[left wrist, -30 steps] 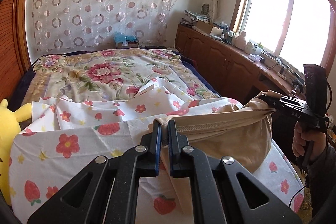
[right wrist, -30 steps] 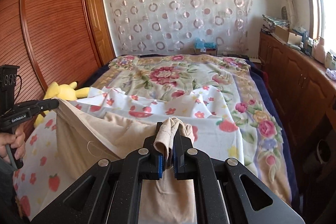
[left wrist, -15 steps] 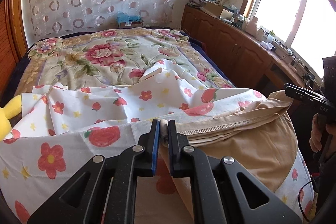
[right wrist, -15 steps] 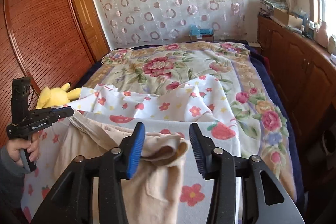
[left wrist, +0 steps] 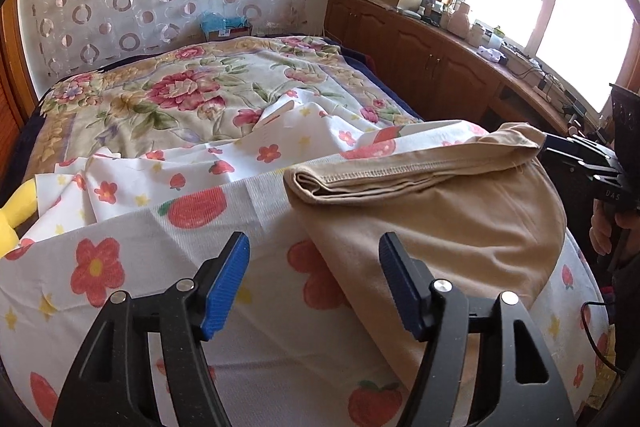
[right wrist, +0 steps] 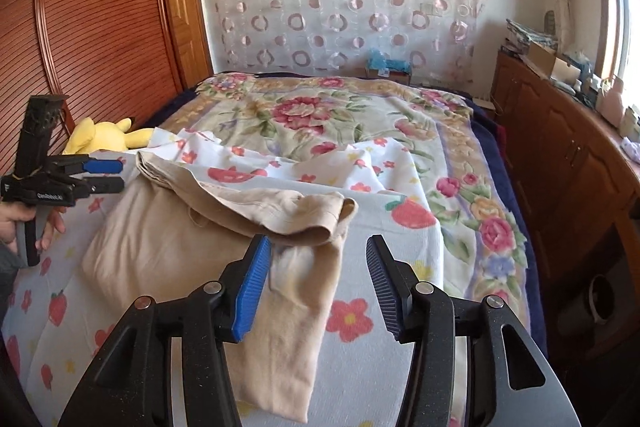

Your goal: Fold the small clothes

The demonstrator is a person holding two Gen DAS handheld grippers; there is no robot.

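On the near end of the bed, over a white cotton sheet printed with red flowers and strawberries (left wrist: pixel 132 251), lies the one beige, thin knit garment (left wrist: pixel 452 223), its far edge doubled over into a flat stitched band (left wrist: pixel 404 173) that runs across its width. It looks light, limp and a little stretchy, so it will likely sag and crease wherever it is lifted; the firmer hemmed band or the two ends of that fold seem the best places to pinch, since the single layer below would slip and bunch. The left gripper (left wrist: pixel 314 287) has just been opening and stands wide apart, with only the garment's near corner lying loose between its blue pads. The right gripper (right wrist: pixel 318 287) has likewise just opened, its jaws clear of the rumpled cloth end. By count: one garment, two grippers, one yellow plush toy (right wrist: pixel 106 139) at the bed's edge.
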